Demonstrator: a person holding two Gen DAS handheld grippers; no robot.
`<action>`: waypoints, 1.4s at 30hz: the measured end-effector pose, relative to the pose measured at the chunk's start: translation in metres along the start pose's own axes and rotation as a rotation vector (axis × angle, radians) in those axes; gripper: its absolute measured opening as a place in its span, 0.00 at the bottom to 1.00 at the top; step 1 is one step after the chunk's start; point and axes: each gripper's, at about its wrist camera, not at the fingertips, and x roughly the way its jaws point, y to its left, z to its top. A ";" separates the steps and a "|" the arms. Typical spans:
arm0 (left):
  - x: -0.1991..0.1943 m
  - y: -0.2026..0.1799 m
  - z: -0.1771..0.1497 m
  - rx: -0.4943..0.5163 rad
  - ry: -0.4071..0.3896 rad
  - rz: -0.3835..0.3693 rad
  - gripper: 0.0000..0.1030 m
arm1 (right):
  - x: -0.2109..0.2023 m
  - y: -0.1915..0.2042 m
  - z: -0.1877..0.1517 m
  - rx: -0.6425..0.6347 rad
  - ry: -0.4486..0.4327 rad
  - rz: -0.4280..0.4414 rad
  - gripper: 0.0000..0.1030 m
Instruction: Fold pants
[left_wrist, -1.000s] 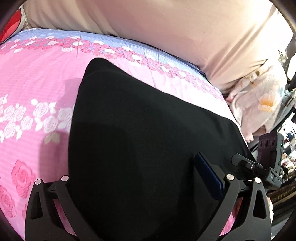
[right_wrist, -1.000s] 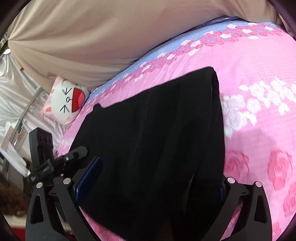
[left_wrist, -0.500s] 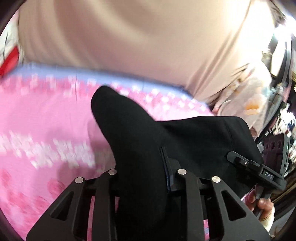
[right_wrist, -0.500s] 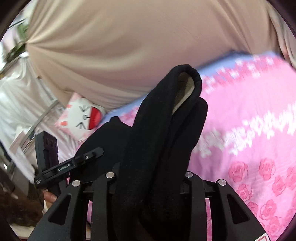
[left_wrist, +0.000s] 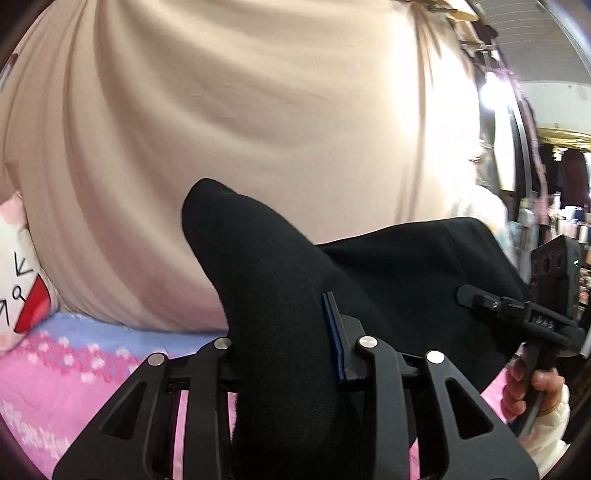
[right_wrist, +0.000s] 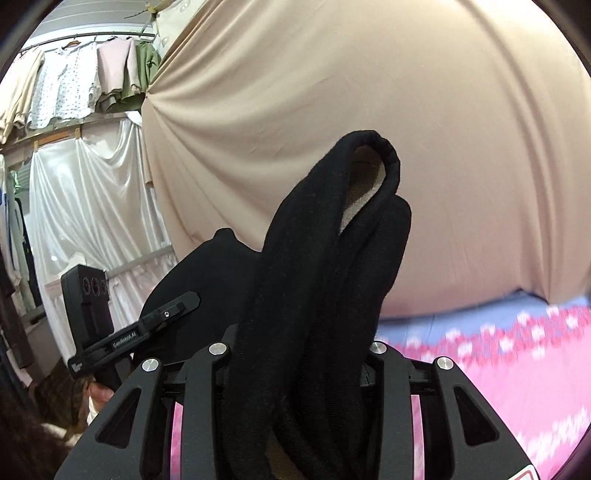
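Beige draped curtain (left_wrist: 258, 129) behind thick black fleece-lined pants (right_wrist: 325, 277), jaws of both grippers clamped on its folds

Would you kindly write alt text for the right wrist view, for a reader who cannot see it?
The right gripper is shut on a bunched fold of black pants, which rises between its fingers with pale lining showing at the top. Behind hang a beige curtain and, lower right, a pink floral bedspread; the left gripper appears at the left.

Bright, even indoor light; a lamp (left_wrist: 491, 88) glares white at the left view's upper right. Fisheye bending and dark vignette ring both views, and the bedsheet (right_wrist: 517, 354) smears with motion blur
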 end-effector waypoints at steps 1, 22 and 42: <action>0.016 0.007 0.003 -0.007 -0.003 0.015 0.29 | 0.014 -0.009 0.006 0.005 -0.004 -0.001 0.33; 0.298 0.149 -0.167 -0.168 0.482 0.182 0.34 | 0.264 -0.241 -0.141 0.418 0.358 -0.155 0.38; 0.359 0.158 -0.172 -0.188 0.593 0.372 0.90 | 0.304 -0.238 -0.133 0.188 0.478 -0.368 0.00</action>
